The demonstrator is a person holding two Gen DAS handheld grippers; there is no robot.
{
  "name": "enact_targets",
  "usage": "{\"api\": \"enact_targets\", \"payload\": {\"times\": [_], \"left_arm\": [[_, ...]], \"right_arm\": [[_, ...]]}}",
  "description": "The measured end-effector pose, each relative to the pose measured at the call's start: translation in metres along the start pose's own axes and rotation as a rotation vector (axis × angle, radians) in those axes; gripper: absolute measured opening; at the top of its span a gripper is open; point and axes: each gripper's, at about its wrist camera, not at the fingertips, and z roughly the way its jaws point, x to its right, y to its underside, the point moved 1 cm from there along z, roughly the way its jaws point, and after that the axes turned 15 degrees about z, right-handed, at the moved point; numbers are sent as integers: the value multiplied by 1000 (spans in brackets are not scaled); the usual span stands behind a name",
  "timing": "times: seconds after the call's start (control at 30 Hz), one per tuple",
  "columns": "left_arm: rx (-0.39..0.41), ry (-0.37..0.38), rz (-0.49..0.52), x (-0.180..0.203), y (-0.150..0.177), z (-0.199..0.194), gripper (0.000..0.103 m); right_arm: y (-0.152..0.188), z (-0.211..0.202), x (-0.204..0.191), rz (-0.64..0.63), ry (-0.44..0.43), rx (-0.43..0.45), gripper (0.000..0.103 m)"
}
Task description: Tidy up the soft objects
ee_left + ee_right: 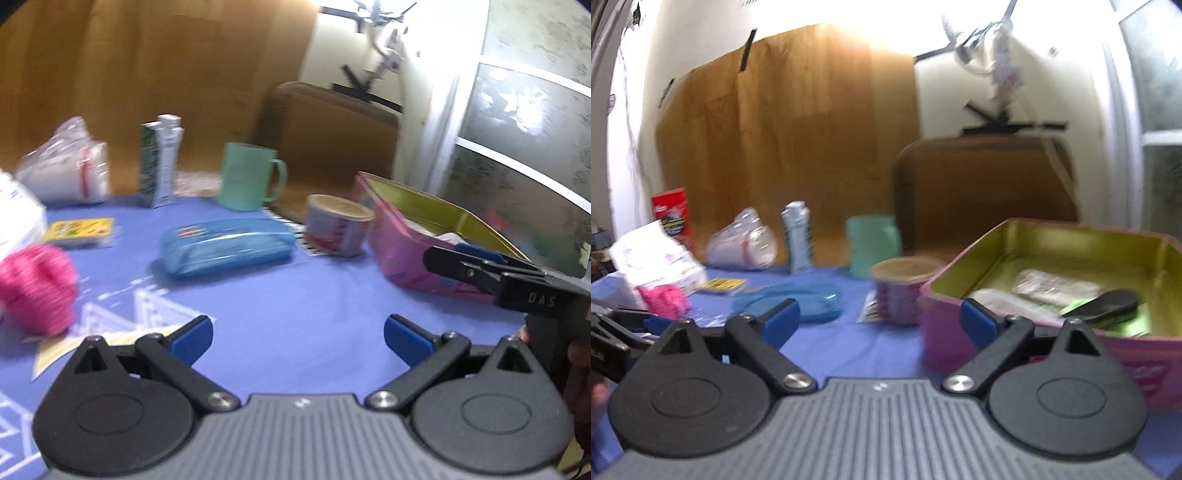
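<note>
A fuzzy pink soft ball lies on the blue cloth at the far left of the left wrist view; it also shows in the right wrist view. A pink tin box with a gold inside stands at the right; in the right wrist view the tin box holds wrapped packets and a black object. A blue soft pouch lies mid-table. My left gripper is open and empty above the cloth. My right gripper is open and empty, just left of the tin.
A green mug, a small can, a tall carton, a plastic bag of white items and a yellow card sit on the table. A brown chair back stands behind.
</note>
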Motion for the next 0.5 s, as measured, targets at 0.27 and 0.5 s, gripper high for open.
{"api": "enact_targets", "payload": {"times": [0.27,0.5], "left_arm": [[87,-28,-72,-29,11,-20,103],[107,-41,-100,-33,13,-20,102]], "right_arm": [[4,31,-32,-35,-84,-132,95],[4,67,-71,-203,-124,-160,92]]}}
